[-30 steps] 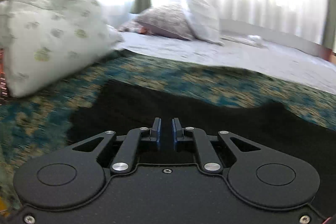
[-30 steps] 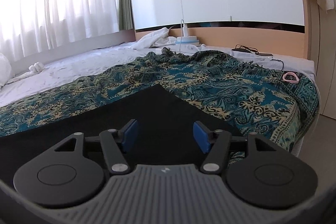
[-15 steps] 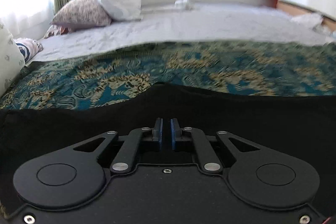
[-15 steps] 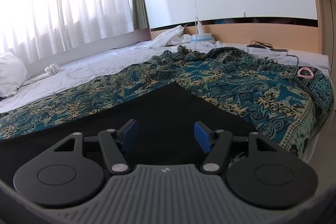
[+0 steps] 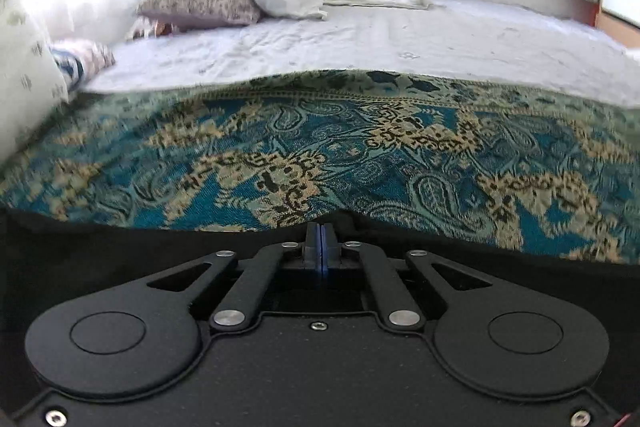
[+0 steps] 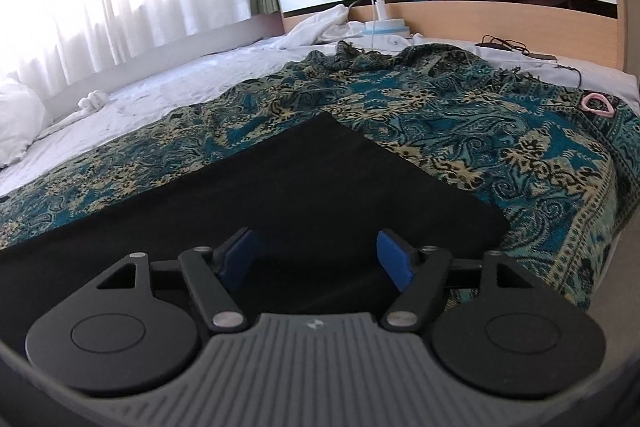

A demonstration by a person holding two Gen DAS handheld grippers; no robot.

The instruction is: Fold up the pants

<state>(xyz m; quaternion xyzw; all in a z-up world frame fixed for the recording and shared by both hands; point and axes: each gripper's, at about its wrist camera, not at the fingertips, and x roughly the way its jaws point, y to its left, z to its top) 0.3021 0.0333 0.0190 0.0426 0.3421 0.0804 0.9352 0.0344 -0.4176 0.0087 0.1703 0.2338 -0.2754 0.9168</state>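
Black pants (image 6: 280,195) lying flat and smooth on the teal paisley throw (image 6: 460,131), far corner poking toward 12 o'clock; left gripper (image 5: 321,245) low at the cloth's far edge, jaws pinched together, fabric peaking at the tips; right gripper (image 6: 316,259) hovering level over them, blue pads (image 6: 394,259) wide apart.

The pants (image 6: 280,195) are plain black. The blanket (image 5: 360,155) shows teal, cream and black paisley. The sheet (image 5: 400,43) is pale grey-white. The right tongs (image 6: 316,259) carry blue pads (image 6: 394,259).
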